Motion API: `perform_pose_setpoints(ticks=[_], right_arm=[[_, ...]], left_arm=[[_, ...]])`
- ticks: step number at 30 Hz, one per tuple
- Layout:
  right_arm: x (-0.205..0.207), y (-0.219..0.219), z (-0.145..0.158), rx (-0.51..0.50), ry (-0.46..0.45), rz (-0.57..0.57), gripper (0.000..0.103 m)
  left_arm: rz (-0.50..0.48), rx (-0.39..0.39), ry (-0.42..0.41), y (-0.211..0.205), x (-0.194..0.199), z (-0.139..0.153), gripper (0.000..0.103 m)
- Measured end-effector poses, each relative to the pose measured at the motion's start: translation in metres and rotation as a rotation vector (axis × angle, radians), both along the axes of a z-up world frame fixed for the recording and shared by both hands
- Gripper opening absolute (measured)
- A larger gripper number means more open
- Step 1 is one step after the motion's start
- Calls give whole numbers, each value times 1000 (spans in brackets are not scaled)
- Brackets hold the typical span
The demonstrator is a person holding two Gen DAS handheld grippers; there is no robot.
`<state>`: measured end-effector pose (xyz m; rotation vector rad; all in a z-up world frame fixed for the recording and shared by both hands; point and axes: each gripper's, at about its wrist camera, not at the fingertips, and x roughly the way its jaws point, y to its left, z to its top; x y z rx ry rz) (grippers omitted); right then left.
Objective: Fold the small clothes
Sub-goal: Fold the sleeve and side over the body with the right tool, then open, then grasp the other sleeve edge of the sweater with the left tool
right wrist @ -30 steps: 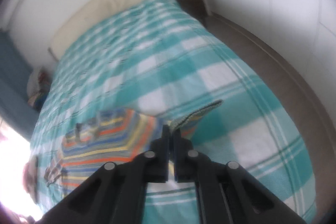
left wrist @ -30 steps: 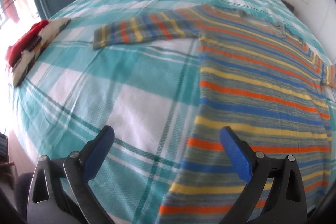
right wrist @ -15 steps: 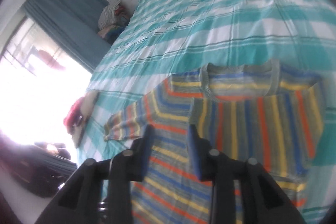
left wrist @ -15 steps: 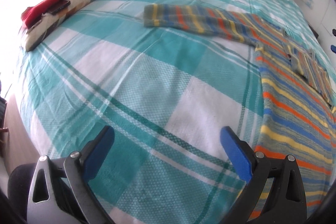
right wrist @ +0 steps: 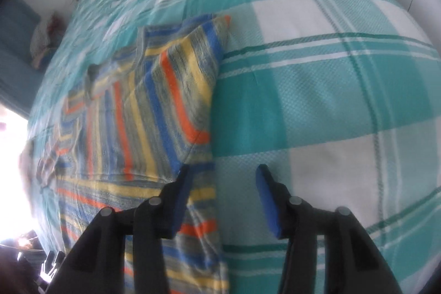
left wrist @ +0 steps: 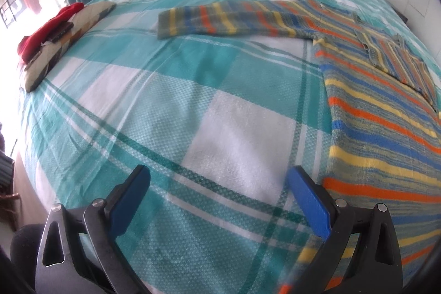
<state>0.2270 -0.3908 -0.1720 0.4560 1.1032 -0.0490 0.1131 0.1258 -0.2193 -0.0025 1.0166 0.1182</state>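
Your left gripper (left wrist: 217,181) is spread wide and holds nothing; the striped sweater (left wrist: 380,112) lies flat on the checked bedspread (left wrist: 171,90) just beside its right finger, with one sleeve (left wrist: 220,19) stretched out far ahead. Your right gripper (right wrist: 223,181) is also released and empty, its left finger (right wrist: 182,192) over the sweater's folded edge.

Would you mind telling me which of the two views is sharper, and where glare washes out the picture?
Left wrist view: sharp; the striped sweater and plaid bedspread weave read clearly, with the window blown out at the left edge. Right wrist view: motion-blurred, the sweater's stripes smeared, white glare at lower left.
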Motion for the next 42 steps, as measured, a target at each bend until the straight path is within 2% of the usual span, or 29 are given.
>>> perform_pose_setpoints(ticks=[3,5,6,8,10,11,13,15,18,20,22,23,24,25,26,28,30,34,38,42], right_arm=[[-18,31,14,82,-73,165,48],[-28,56,5,88,-58,249,51],[-34,64,-7,66,-29,265,52],[-49,69,-30,-55,46,244,52],[-68,72,-28,-127,-9,218,49],[-79,74,-22,-140,-35,205,51],[-103,80,-8,-119,-98,204,58],[-124,89,2,-124,-144,215,62],[-150,100,6,-133,-168,219,62],[-163,106,2,-120,-167,211,62],[-173,112,-5,-106,-150,203,62],[-181,114,-8,-102,-140,198,62],[-186,117,-12,-101,-133,195,62],[-191,122,-15,-101,-128,192,62],[-194,124,-18,-104,-122,190,62],[-201,128,-20,-122,-122,182,62],[-203,128,-18,-134,-127,180,62],[-208,123,-8,-176,-173,180,62],[-210,116,-3,-173,-208,171,62],[-214,113,-4,-166,-222,156,62]], left_arm=[[-12,-10,6,-5,3,-4,101],[-25,-3,25,-10,4,-9,101],[-33,9,39,-11,4,-12,101],[-43,15,64,-10,1,-8,101],[-51,-25,68,1,2,4,101],[-47,-61,46,11,8,14,101],[-18,-135,2,40,33,36,101],[59,-215,-35,77,69,54,101],[157,-332,-31,127,131,54,102],[220,-336,8,147,167,38,100],[234,-302,38,151,194,22,99],[222,-283,54,148,204,14,97],[215,-267,67,144,214,7,88],[206,-267,79,142,222,1,72],[196,-272,85,139,227,-4,63],[185,-283,81,133,233,-5,3],[178,-300,69,125,234,9,2],[1,-290,-38,74,228,77,1],[-233,-313,-103,-14,219,137,1],[-409,-375,-95,-106,213,156,1]])
